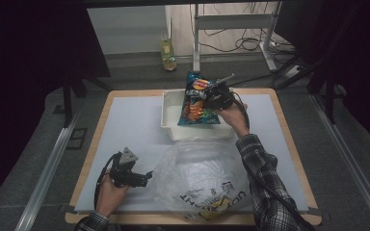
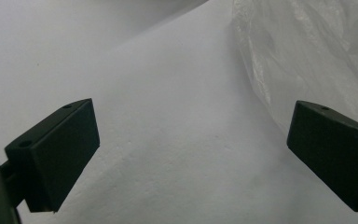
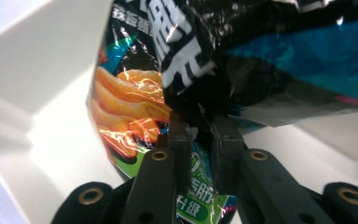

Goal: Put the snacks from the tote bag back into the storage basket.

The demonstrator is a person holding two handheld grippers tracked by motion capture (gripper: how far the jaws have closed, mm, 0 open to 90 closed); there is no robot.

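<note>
A blue and black chip bag [image 1: 197, 98] hangs tilted over the white bin [image 1: 172, 115] at the table's far middle. My right gripper [image 1: 213, 97] is shut on the bag's right edge; in the right gripper view the jaws pinch the crinkled chip bag [image 3: 168, 74] at the gripper [image 3: 199, 135], with the white bin [image 3: 28, 93] behind. My left gripper [image 1: 147, 176] rests low at the near left, open, beside a clear plastic bag [image 1: 200, 180]. In the left gripper view the gripper [image 2: 193, 140] stands wide apart over white paper, the plastic bag [image 2: 307, 51] at the upper right.
A white sheet [image 1: 125, 130] covers the wooden table [image 1: 289, 144]. A yellowish bottle [image 1: 167, 54] stands on the floor beyond the far edge, near a metal desk frame [image 1: 231, 29] and cables. Metal rails [image 1: 48, 168] run along both sides.
</note>
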